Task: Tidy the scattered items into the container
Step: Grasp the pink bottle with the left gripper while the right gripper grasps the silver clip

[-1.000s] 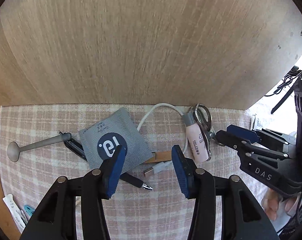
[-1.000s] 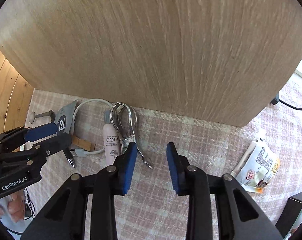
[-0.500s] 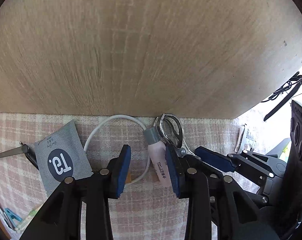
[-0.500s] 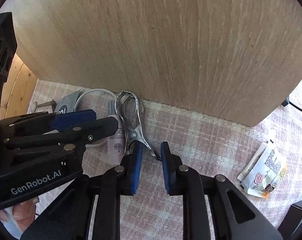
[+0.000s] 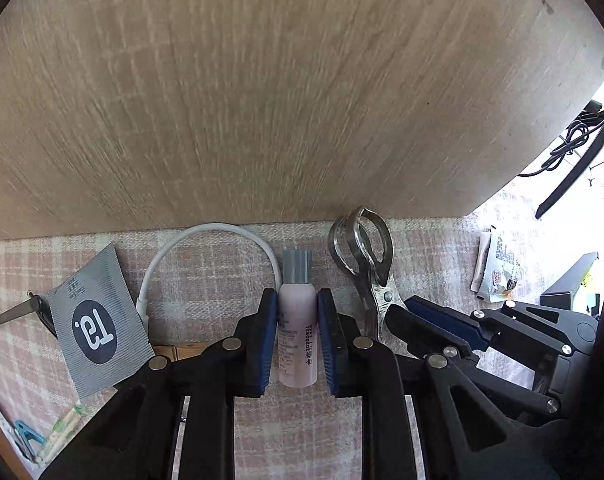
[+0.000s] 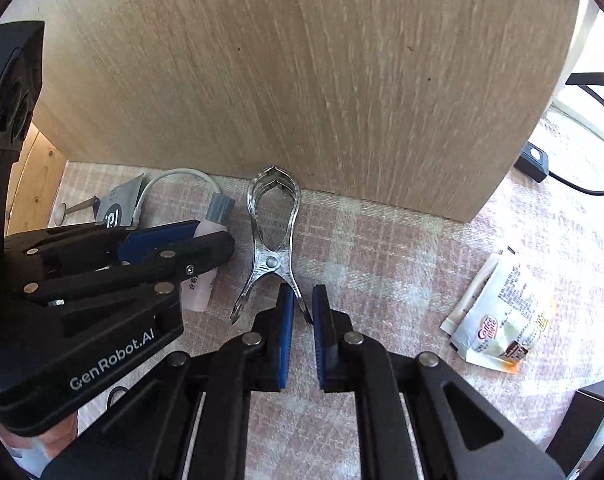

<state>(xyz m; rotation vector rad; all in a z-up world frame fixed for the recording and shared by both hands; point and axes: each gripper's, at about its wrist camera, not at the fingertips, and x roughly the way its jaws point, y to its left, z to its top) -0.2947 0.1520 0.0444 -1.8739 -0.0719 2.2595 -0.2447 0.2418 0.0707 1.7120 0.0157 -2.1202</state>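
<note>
A small pale pink bottle [image 5: 298, 332] with a grey cap lies on the checked cloth against a wooden box wall [image 5: 282, 100]. My left gripper [image 5: 298, 312] is shut on the bottle, pads on both sides. A metal clip [image 6: 272, 240] lies just right of the bottle. My right gripper [image 6: 303, 308] is closed around one handle leg of the clip. The clip also shows in the left wrist view [image 5: 363, 264], and the bottle in the right wrist view [image 6: 206, 256].
A grey sachet [image 5: 96, 320], a white USB cable [image 5: 206, 236], a wooden peg [image 5: 182, 350] and a suction-cup hook [image 5: 6, 316] lie to the left. A creamer packet [image 6: 501, 316] lies right. A black box corner [image 6: 593, 404] sits at the lower right.
Both grippers moved forward and closed: the left one onto the pink bottle, the right one onto the clip's handle leg.
</note>
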